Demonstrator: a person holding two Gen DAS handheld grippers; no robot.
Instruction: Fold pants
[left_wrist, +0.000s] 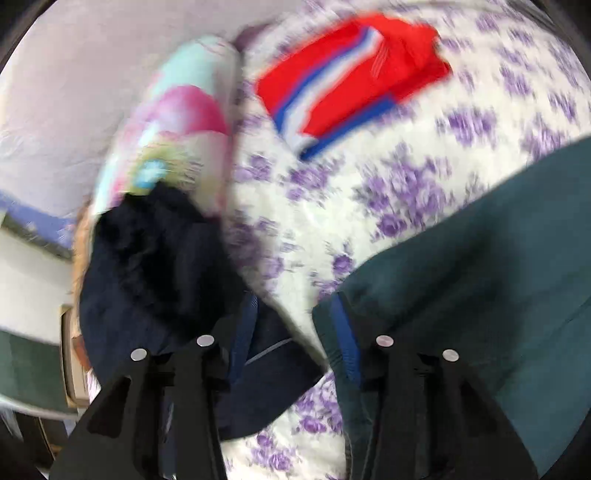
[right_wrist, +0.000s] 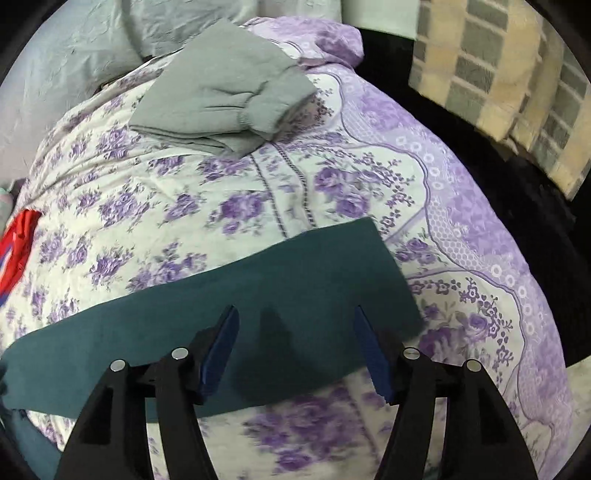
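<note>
Right up against the lens on the left wrist view, the left gripper (left_wrist: 295, 314) hangs over the bed, its jaws standing partly apart with bare bedspread showing in the gap. The blue pad of its right finger lies against the edge of the dark green pants (left_wrist: 480, 288); whether it presses the cloth I cannot tell, the picture is smeared with blur. The left finger sits over a heap of dark navy clothing (left_wrist: 155, 266), and again contact is unclear.

Over to the right wrist view: the right gripper (right_wrist: 295, 332) has its jaws spread wide, both blue pads clear, hovering above the pants (right_wrist: 258, 295) and holding nothing. The pants lie as a flat, long green band across the near part of the bed, one squared end towards the right.

Now the surface. It is a bed covered with a white bedspread (right_wrist: 155, 206) printed with purple flowers, and a lilac patterned border runs down its right edge. Further back rests a folded grey garment (right_wrist: 221, 99) with ribbed cuffs, well apart from the pants. A folded red garment (left_wrist: 351, 74) with blue and white stripes lies beyond the left gripper. Beside it stands a rolled pillow or bundle (left_wrist: 177, 122) in pink and pale blue.

Around the bed: a pale wrinkled sheet (right_wrist: 74, 48) at the far left, a cream and grey checked blanket (right_wrist: 498, 74) at top right, and dark floor between.
</note>
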